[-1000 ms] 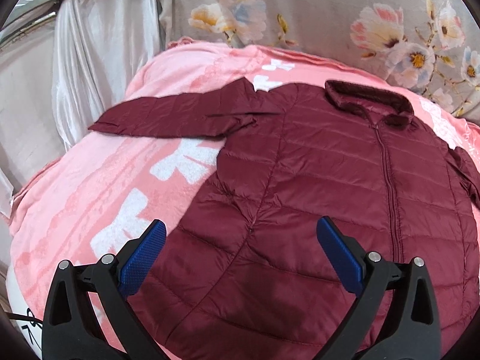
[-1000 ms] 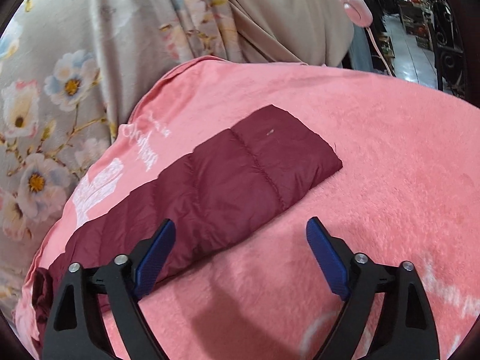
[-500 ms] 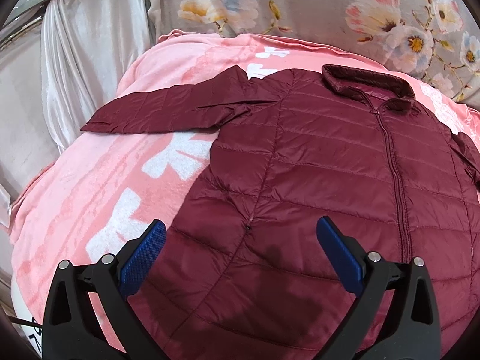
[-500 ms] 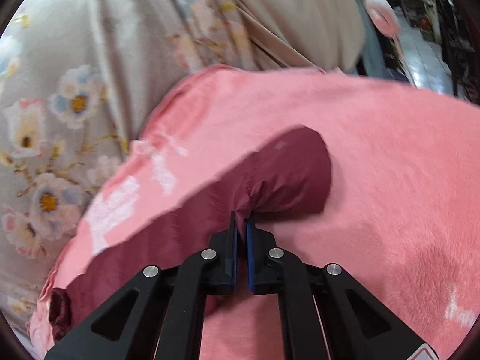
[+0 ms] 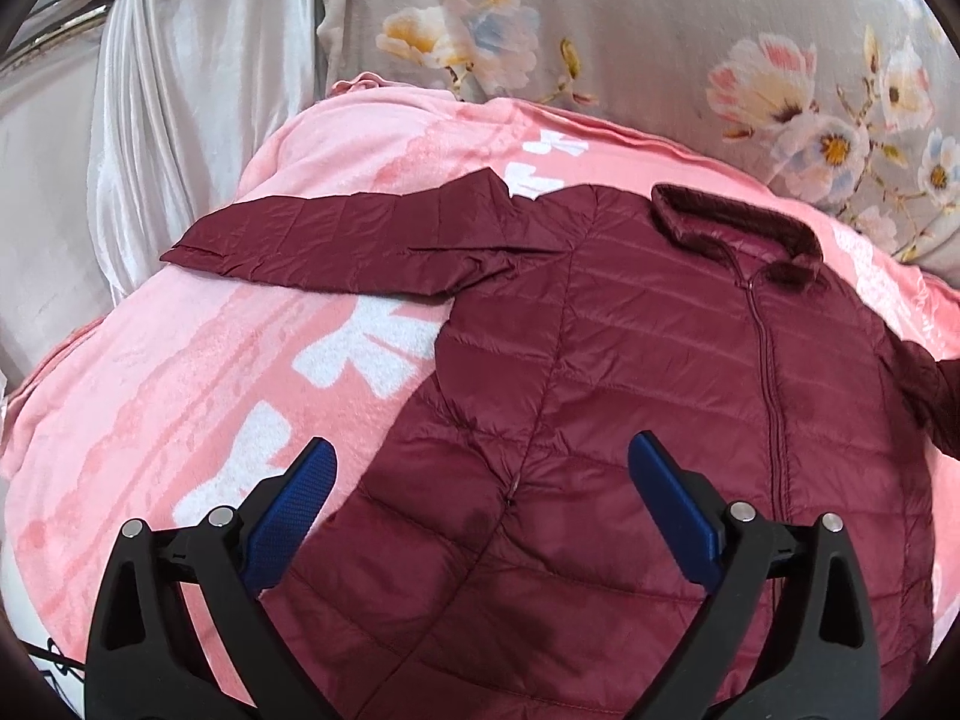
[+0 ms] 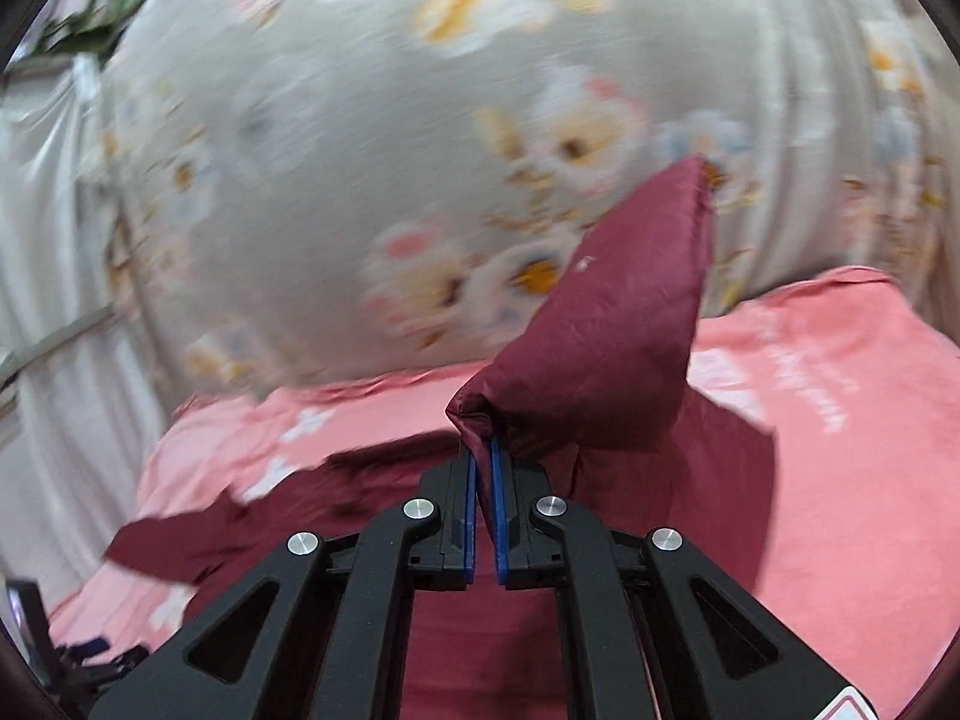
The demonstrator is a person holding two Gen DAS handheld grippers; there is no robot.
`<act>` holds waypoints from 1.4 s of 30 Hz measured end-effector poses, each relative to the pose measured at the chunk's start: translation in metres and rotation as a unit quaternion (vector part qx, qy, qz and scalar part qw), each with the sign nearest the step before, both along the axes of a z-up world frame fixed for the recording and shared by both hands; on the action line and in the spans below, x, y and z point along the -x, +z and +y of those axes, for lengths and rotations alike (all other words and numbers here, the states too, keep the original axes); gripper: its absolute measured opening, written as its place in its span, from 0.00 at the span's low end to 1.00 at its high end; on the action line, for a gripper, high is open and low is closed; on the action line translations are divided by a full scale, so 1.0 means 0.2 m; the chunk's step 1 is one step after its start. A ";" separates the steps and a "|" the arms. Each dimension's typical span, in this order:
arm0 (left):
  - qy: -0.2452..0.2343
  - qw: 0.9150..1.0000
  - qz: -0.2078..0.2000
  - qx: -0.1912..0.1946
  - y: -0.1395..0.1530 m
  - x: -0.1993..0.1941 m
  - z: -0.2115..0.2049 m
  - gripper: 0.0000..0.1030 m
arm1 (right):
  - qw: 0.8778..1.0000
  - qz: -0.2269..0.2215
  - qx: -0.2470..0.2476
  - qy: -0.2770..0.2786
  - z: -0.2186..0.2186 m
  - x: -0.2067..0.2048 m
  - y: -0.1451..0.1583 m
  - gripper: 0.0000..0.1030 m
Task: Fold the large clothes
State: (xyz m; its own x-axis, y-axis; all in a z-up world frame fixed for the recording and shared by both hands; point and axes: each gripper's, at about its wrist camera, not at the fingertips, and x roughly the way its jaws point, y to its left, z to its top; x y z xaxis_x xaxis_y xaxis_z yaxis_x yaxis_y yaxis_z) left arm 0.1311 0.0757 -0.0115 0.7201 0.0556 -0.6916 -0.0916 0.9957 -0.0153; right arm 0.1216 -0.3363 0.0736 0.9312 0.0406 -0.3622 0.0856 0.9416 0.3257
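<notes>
Both grippers over maroon jacket: left gripper fingers spread; right gripper fingers pinching sleeve, lifted.

A maroon quilted jacket lies front up on a pink blanket with white marks. Its zip is closed up to the collar. One sleeve stretches flat toward the left, lying on the blanket. The left gripper hovers over the jacket's lower part, its blue-padded fingers spread wide and holding nothing. Behind the blanket hangs a floral cloth, with a white curtain at the left.
</notes>
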 end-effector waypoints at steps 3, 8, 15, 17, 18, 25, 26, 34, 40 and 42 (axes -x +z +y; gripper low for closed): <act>0.001 1.000 -0.004 0.014 0.02 -0.01 0.05 0.93 | 0.998 0.013 0.011 0.061 0.27 -0.09 -0.06 0.04; -0.004 0.999 -0.002 0.041 0.02 -0.03 0.11 0.93 | 0.989 0.059 0.018 0.136 0.64 -0.22 -0.27 0.04; -0.024 0.997 0.001 0.073 0.01 -0.09 0.12 0.93 | 0.974 0.122 0.030 0.188 0.99 -0.31 -0.53 0.04; -0.029 0.996 0.001 0.080 0.01 -0.11 0.11 0.93 | 0.969 0.141 0.037 0.201 1.06 -0.34 -0.58 0.07; -0.031 0.996 0.001 0.083 0.01 -0.12 0.11 0.93 | 0.965 0.154 0.037 0.210 1.09 -0.35 -0.61 0.11; -0.046 0.991 0.017 0.127 -0.03 -0.20 0.08 0.93 | 0.966 0.145 0.003 0.213 1.09 -0.28 -0.60 0.35; -0.050 0.989 0.024 0.134 -0.05 -0.22 0.07 0.93 | 0.968 0.140 -0.004 0.206 1.06 -0.25 -0.59 0.37; -0.078 0.968 0.107 0.214 -0.26 -0.40 -0.04 0.92 | 0.987 0.128 -0.068 0.067 0.52 -0.02 -0.59 0.39; -0.063 0.958 0.118 0.254 -0.31 -0.49 -0.07 0.66 | 0.982 0.144 -0.117 -0.038 0.09 0.03 -0.71 0.40; -0.061 0.958 0.122 0.254 -0.31 -0.51 -0.08 0.47 | 0.978 0.152 -0.128 -0.056 0.00 0.02 -0.75 0.40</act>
